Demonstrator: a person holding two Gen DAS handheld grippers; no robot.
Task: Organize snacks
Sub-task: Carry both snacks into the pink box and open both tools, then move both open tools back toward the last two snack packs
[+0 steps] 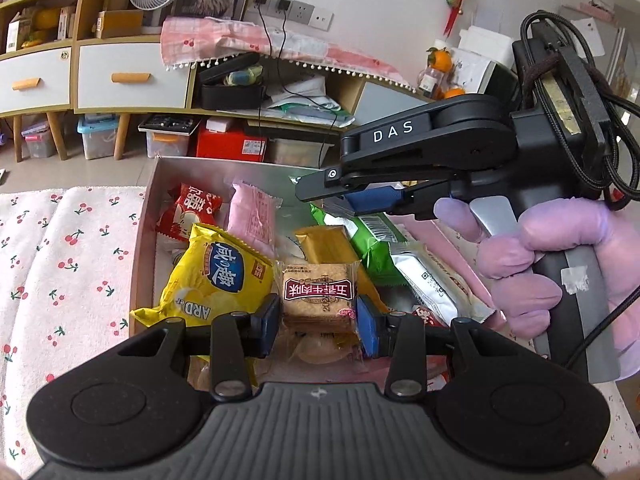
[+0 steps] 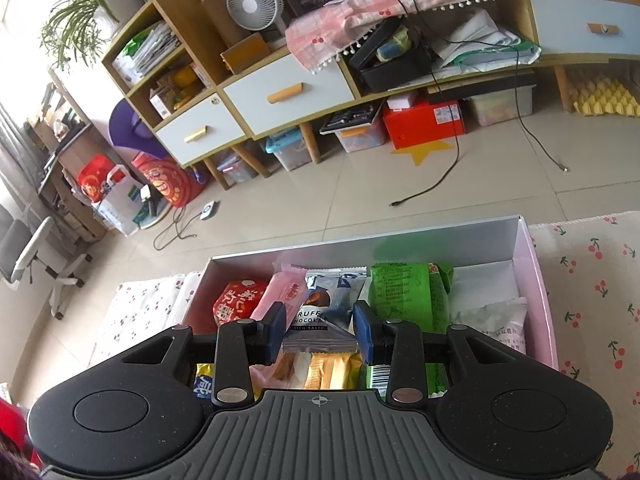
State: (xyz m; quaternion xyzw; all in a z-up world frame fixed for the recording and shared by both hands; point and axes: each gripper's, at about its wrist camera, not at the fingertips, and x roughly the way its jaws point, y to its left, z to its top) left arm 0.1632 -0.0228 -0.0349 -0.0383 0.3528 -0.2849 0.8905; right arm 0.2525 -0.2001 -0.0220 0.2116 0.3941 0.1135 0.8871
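A pink-walled box [image 1: 142, 216] full of snack packets sits on a cherry-print cloth. My left gripper [image 1: 318, 320] is shut on a brown biscuit packet [image 1: 318, 290] with a dark red label, held over the box. Beside it lie a yellow chip bag [image 1: 216, 276], a red packet [image 1: 188, 208], a pink packet [image 1: 252, 216] and a gold packet [image 1: 326, 242]. My right gripper [image 2: 320, 330] hovers over the same box [image 2: 538, 280], shut on a clear-edged truffle chocolate packet [image 2: 320, 320]. A green packet [image 2: 404, 296] lies to its right. The right gripper also shows in the left wrist view [image 1: 320, 190].
The cherry-print cloth [image 1: 60, 264] covers the table on both sides of the box. Beyond the table edge is tiled floor [image 2: 360, 192] with loose cables, storage bins and a low cabinet [image 2: 280, 92] with drawers.
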